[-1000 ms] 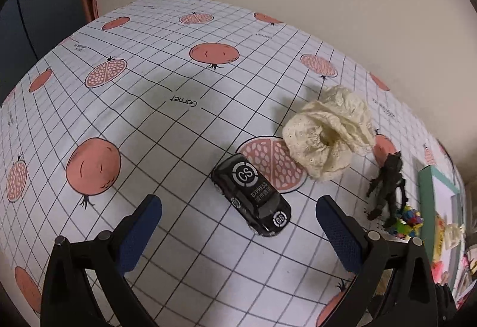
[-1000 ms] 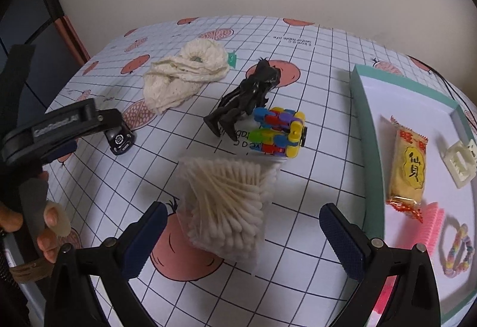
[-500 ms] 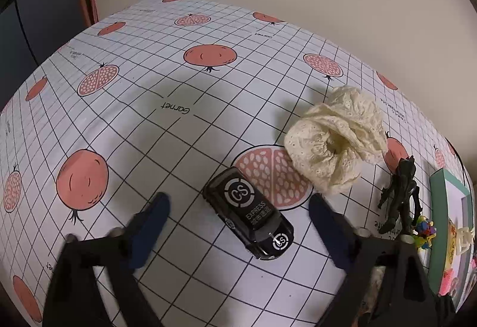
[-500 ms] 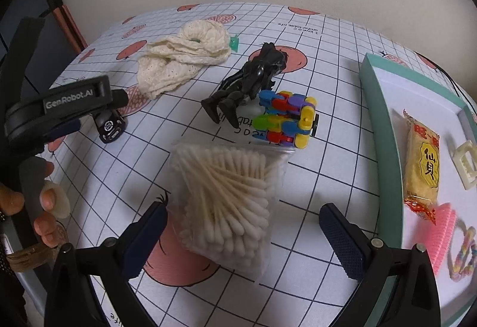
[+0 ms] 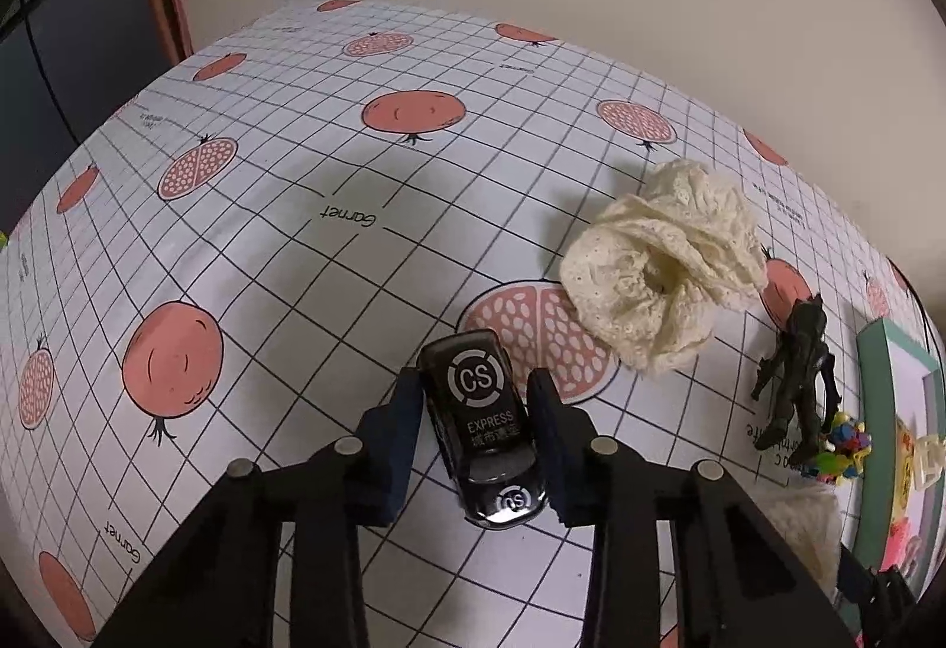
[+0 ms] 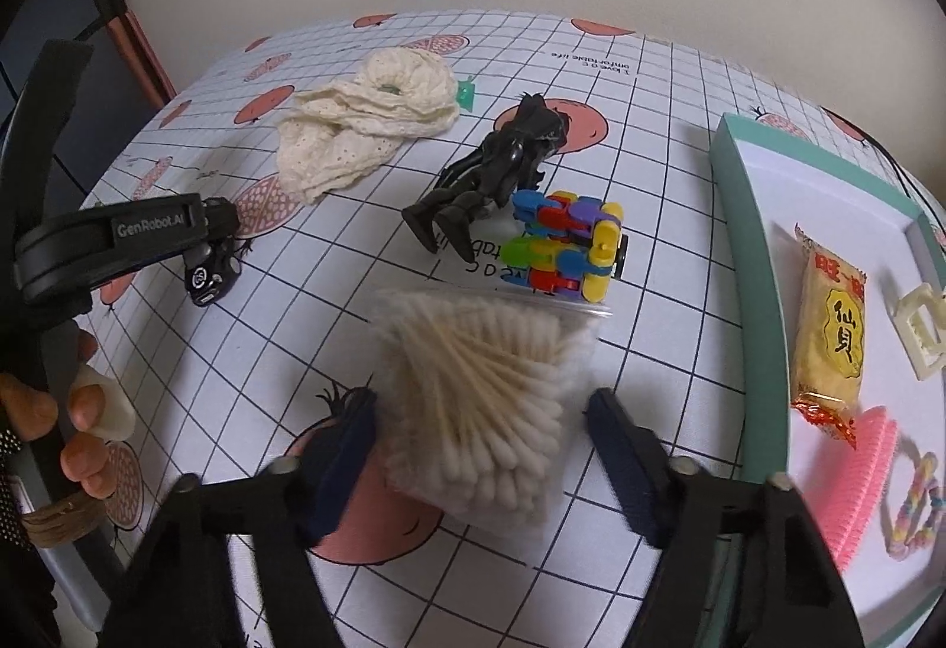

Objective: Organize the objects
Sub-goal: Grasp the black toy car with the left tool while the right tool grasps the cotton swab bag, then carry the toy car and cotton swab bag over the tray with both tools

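"CS EXPRESS" on toy car point(image 5: 480, 423), "Garnet" on tablecloth point(image 5: 349, 216)

i see the pomegranate-print tablecloth point(image 5: 248, 258) carrying a toy car point(image 5: 482, 423), lace cloth point(image 5: 662, 269), dark figurine point(image 6: 491, 175), cotton swabs point(image 6: 485, 399), and a tray point(image 6: 745, 210) at its right edge.

Black toy car point(image 5: 482, 426) marked "CS EXPRESS" sits upright on the tablecloth point(image 5: 266, 293).

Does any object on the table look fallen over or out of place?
Yes. The black figure lies on its side against the colourful block toy, instead of standing. Nothing looks spilled or broken.
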Motion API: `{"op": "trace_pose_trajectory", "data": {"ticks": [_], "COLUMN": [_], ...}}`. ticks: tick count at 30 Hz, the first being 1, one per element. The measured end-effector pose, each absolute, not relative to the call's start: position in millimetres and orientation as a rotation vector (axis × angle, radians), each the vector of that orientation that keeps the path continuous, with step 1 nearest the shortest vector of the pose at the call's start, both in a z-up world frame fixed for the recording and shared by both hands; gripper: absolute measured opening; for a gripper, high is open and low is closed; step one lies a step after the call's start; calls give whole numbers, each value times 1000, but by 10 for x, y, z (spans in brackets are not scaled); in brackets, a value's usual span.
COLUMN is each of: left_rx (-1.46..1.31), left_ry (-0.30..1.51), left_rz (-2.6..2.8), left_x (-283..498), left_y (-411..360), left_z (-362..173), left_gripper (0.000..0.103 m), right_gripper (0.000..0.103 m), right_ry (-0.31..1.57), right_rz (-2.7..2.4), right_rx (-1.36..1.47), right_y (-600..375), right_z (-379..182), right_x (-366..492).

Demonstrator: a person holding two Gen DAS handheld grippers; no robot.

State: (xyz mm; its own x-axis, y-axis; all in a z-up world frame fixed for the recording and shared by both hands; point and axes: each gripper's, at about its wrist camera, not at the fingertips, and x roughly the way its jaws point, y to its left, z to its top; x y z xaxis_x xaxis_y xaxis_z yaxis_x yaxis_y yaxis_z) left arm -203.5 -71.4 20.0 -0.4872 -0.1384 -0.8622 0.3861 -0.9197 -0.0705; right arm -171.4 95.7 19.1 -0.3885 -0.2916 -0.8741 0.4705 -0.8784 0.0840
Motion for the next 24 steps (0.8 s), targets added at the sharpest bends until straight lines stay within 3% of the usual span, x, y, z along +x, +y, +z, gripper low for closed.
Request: {"op": "trace_pose_trajectory", "data": {"ticks": [6, 24], "left_rx": [1403, 1420], "left_ry": [330, 398], "left_rz": [-2457, -2473], "left_x": [-2020, -1649], "left_y": [-645, -600], "left_z": [206, 409], "left_gripper": [33, 32], "right_gripper": [48, 45], "right_ry": [231, 209], "right_rz": [-2272, -2288], "right_rx": [1393, 1352], "right_y": [990, 1090], "right_z": [207, 402], "right_x": [-1721, -1678]}}
